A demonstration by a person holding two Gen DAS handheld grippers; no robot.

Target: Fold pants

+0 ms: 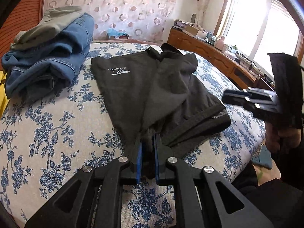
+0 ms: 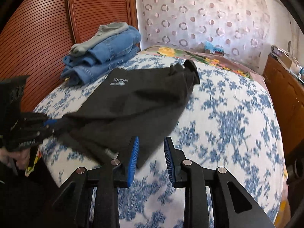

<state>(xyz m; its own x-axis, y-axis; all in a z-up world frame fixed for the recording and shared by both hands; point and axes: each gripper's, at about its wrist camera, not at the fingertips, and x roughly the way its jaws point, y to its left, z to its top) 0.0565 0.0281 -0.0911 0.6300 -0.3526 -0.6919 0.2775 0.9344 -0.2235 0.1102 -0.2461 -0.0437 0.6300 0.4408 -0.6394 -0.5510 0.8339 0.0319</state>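
Observation:
Dark grey pants (image 1: 152, 95) with a white logo lie folded on the bed, also in the right wrist view (image 2: 129, 104). My left gripper (image 1: 148, 142) is shut on the near edge of the pants, which it lifts slightly; it shows at the left of the right wrist view (image 2: 51, 123). My right gripper (image 2: 151, 146) is open and empty just above the near right corner of the pants; it shows at the right of the left wrist view (image 1: 228, 96).
A stack of folded blue jeans (image 1: 49, 64) topped by a grey garment (image 1: 49, 22) sits at the bed's far left. The blue floral bedspread (image 2: 228, 123) lies around the pants. A wooden dresser (image 1: 205, 51) stands on the right.

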